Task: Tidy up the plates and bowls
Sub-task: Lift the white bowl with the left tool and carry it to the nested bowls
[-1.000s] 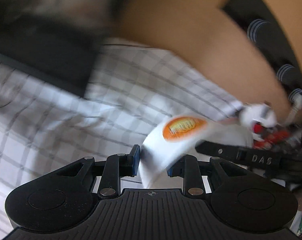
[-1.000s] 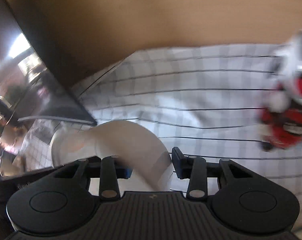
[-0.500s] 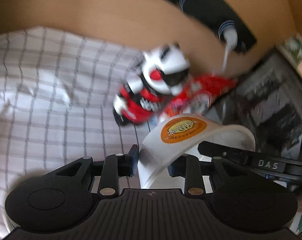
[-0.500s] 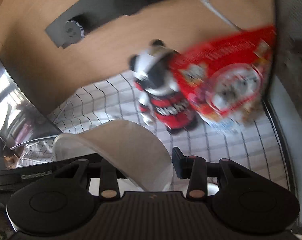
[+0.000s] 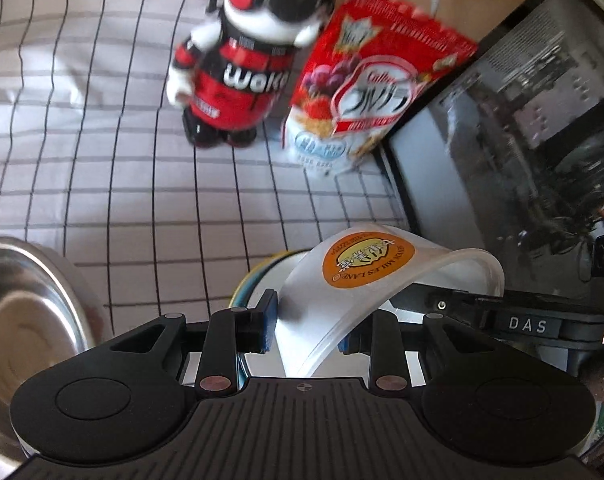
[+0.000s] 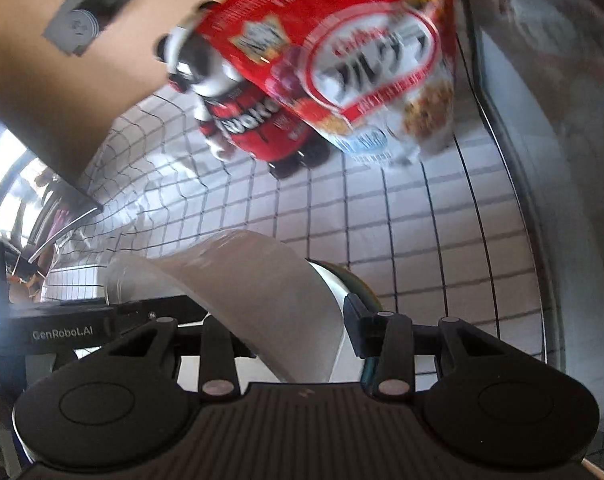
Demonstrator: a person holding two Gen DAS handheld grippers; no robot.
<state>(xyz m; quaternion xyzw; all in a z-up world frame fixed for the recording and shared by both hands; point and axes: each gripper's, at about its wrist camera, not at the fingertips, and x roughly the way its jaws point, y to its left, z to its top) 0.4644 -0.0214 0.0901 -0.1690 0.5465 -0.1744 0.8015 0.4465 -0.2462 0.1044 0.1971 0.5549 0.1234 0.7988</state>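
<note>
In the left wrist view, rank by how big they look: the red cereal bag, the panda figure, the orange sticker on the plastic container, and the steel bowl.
1. Cereal bag and panda figure: alike, no ranking.
2. Steel bowl: cut off by the frame and nearer, so unsure.
3. Orange sticker: smallest.

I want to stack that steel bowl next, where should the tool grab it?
Take the steel bowl by its thin rim, on the side nearest the left tool, coming from above: it sits upright and open, so one finger can go inside the wall, one outside.
</note>
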